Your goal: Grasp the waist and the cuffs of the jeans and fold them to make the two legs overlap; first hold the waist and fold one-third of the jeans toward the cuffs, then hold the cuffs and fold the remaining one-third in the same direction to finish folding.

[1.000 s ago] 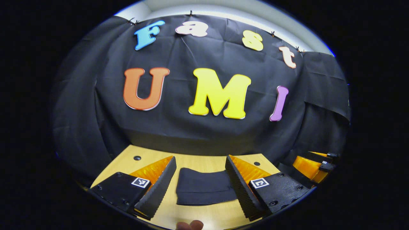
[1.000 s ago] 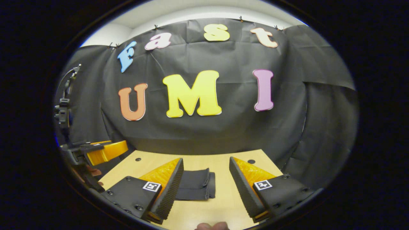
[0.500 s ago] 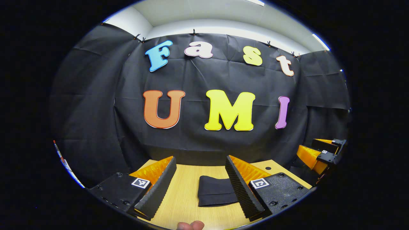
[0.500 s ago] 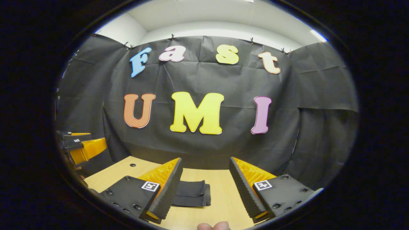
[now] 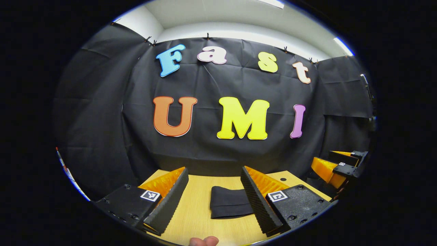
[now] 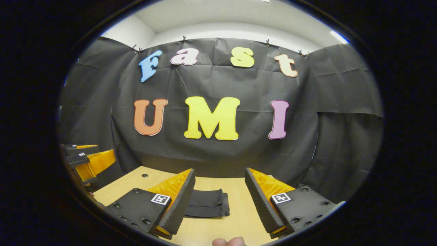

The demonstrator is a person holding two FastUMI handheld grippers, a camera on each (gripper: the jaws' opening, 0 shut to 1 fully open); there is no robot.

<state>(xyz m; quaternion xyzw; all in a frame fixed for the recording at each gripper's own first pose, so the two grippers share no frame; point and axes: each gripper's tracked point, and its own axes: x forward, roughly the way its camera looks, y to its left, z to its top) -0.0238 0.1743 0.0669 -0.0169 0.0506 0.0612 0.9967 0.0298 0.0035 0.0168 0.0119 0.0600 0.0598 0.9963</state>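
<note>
The dark jeans (image 5: 227, 206) lie folded into a compact stack on the wooden table (image 5: 193, 218), seen between my left gripper's fingers. In the right gripper view the same folded jeans (image 6: 208, 203) sit just right of the left finger, their layered edges showing. My left gripper (image 5: 214, 198) hovers above the table, open and holding nothing. Likewise my right gripper (image 6: 220, 201) is open and empty, raised off the table. The other gripper shows at the far right of the left gripper view (image 5: 336, 167) and at the far left of the right gripper view (image 6: 87, 162).
The wooden table has small dark holes (image 6: 144, 175) near its back corners. The black cloth wall (image 5: 218, 150) stands right behind the table. A fingertip (image 5: 203, 241) of the holding hand shows at the bottom edge.
Both grippers have lifted and drawn back from the folded jeans, tilting up so more wall and ceiling show; the jeans look smaller and lie still. Both stay open.
</note>
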